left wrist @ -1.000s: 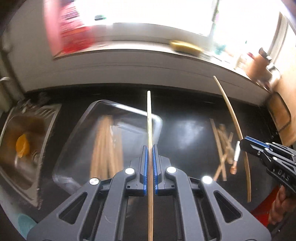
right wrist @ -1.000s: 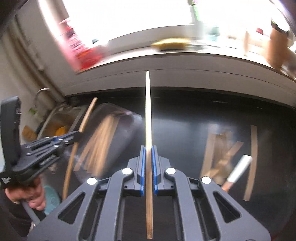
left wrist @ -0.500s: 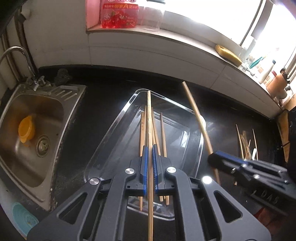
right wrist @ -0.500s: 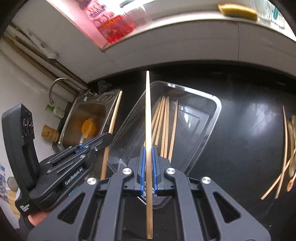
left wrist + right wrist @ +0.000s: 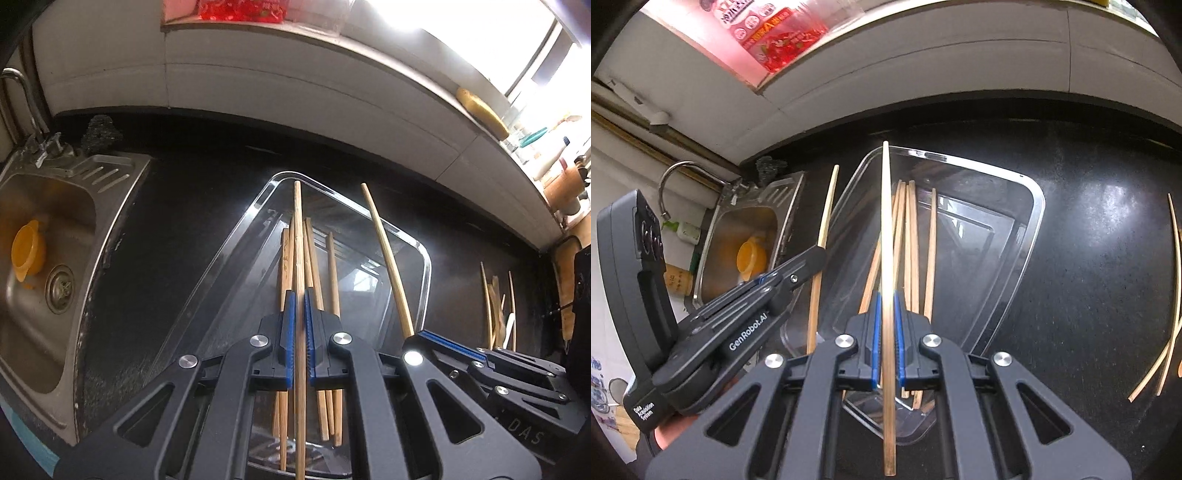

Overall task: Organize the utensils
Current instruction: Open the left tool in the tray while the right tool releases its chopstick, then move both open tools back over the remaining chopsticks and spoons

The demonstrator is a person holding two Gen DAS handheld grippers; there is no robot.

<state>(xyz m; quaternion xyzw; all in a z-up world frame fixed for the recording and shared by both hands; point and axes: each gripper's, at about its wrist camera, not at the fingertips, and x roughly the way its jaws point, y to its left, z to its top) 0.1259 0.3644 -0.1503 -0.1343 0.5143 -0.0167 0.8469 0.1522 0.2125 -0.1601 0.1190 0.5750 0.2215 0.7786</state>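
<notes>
A clear plastic tray point(image 5: 424, 258) on the black counter holds several wooden chopsticks point(image 5: 330, 266). My left gripper point(image 5: 299, 306) is shut on a chopstick point(image 5: 297, 236) and holds it lengthwise over the tray. My right gripper point(image 5: 886, 310) is shut on another chopstick point(image 5: 885, 221), also over the tray point(image 5: 1034, 206). In the left wrist view the right gripper point(image 5: 413, 334) sits at the tray's right edge with its chopstick point(image 5: 384, 254). In the right wrist view the left gripper point(image 5: 818, 254) is to the left with its chopstick point(image 5: 827, 206).
A steel sink point(image 5: 48, 295) with an orange cup point(image 5: 27, 251) lies left of the tray. More loose utensils point(image 5: 496, 306) lie on the counter at the right; they also show in the right wrist view point(image 5: 1174, 277). A tiled ledge runs along the back.
Both grippers have swung left from the loose utensil pile to over the tray, each carrying its chopstick, and have come lower and closer to it.
</notes>
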